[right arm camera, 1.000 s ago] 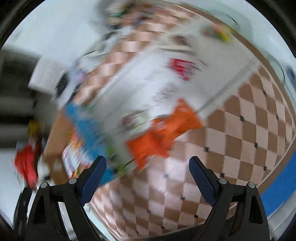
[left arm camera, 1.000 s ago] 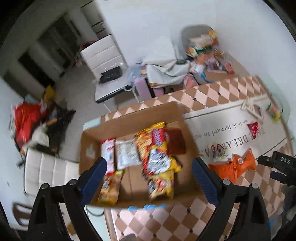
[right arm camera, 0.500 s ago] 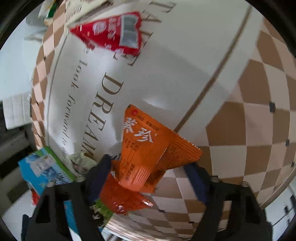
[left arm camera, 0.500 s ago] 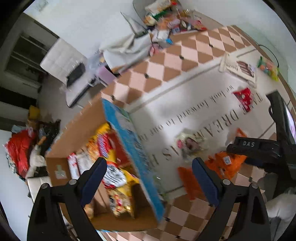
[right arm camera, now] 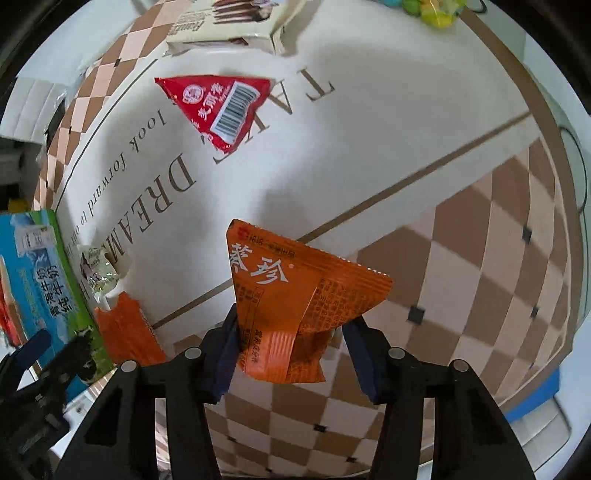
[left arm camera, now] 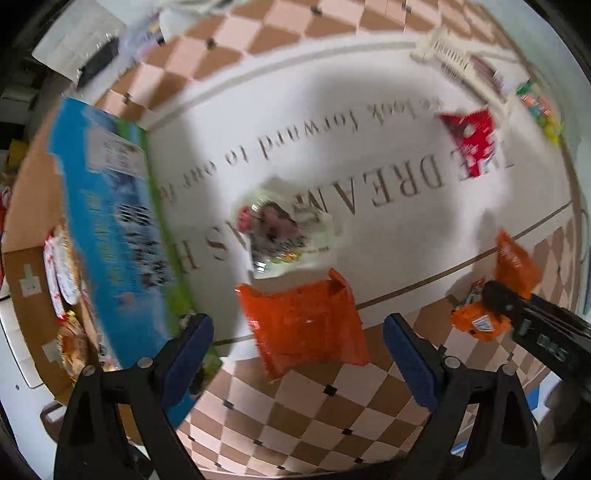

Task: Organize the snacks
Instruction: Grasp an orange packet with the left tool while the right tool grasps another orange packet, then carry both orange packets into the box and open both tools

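My right gripper [right arm camera: 291,339] is shut on an orange triangular snack packet [right arm camera: 295,291] and holds it above the table; it also shows in the left wrist view [left arm camera: 515,264]. My left gripper [left arm camera: 297,354] is open and empty, hovering over a flat orange packet [left arm camera: 303,319] that lies on the table, also seen in the right wrist view [right arm camera: 125,332]. A cardboard box [left arm camera: 22,192] with a blue printed side [left arm camera: 110,229] holds several snacks at the left. A shiny pale packet [left arm camera: 280,229] and a red triangular packet [right arm camera: 218,107] lie on the white mat.
A cream biscuit box [right arm camera: 229,18] and a green-yellow candy bag [right arm camera: 432,9] lie at the far side of the table. The checkered tablecloth [right arm camera: 461,258] carries a white printed mat [left arm camera: 332,129]. A white chair [left arm camera: 74,40] stands beyond the table.
My right gripper has closed on the orange triangular packet and lifted it. My left gripper has swung right from the box and lower, over the flat orange packet.
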`<action>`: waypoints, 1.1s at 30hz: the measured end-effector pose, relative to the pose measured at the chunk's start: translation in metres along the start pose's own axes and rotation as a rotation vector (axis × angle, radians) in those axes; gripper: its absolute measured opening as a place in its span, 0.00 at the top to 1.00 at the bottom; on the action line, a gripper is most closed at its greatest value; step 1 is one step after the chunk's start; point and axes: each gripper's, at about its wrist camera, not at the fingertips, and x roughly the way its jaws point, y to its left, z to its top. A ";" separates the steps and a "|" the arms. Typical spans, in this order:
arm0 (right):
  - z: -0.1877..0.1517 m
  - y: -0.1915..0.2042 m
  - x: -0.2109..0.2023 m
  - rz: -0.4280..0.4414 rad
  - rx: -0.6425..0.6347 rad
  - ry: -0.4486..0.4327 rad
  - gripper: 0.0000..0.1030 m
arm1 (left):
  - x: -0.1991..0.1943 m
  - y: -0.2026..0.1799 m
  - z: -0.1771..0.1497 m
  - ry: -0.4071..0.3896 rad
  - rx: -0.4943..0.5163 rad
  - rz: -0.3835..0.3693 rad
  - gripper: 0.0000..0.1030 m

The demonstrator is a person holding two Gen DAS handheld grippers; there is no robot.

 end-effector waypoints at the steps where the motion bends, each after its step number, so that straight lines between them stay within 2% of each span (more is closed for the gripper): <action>1: 0.002 0.000 -0.001 0.002 -0.006 -0.002 0.46 | 0.008 -0.003 0.002 0.022 0.000 0.003 0.09; 7: 0.016 0.003 -0.001 0.006 -0.042 0.005 0.46 | 0.047 -0.006 0.011 0.132 -0.037 -0.016 0.09; 12: 0.017 -0.010 0.005 0.006 -0.060 0.015 0.46 | 0.060 -0.004 0.014 0.148 -0.077 -0.056 0.09; 14: 0.018 -0.010 0.005 0.005 -0.063 0.017 0.46 | 0.061 -0.005 0.015 0.137 -0.081 -0.061 0.09; 16: 0.019 -0.008 0.006 0.004 -0.065 0.017 0.46 | 0.059 -0.007 0.014 0.115 -0.076 -0.050 0.23; 17: 0.020 -0.008 0.006 0.005 -0.066 0.017 0.46 | 0.057 -0.008 0.012 0.109 -0.069 -0.036 0.39; 18: 0.021 -0.008 0.005 0.005 -0.068 0.017 0.46 | 0.056 -0.007 0.012 0.110 -0.065 -0.045 0.42; 24: 0.021 0.001 0.002 0.014 -0.075 0.006 0.48 | 0.050 -0.012 0.002 0.086 -0.065 -0.054 0.50; 25: 0.021 0.002 0.000 0.016 -0.077 0.004 0.51 | 0.046 -0.013 -0.001 0.083 -0.073 -0.067 0.50; 31: 0.018 0.010 -0.015 0.029 -0.103 -0.018 0.58 | 0.008 -0.010 -0.011 0.008 -0.070 -0.111 0.51; 33: 0.016 0.012 -0.016 0.032 -0.106 -0.020 0.65 | -0.009 -0.008 -0.013 -0.021 -0.073 -0.132 0.51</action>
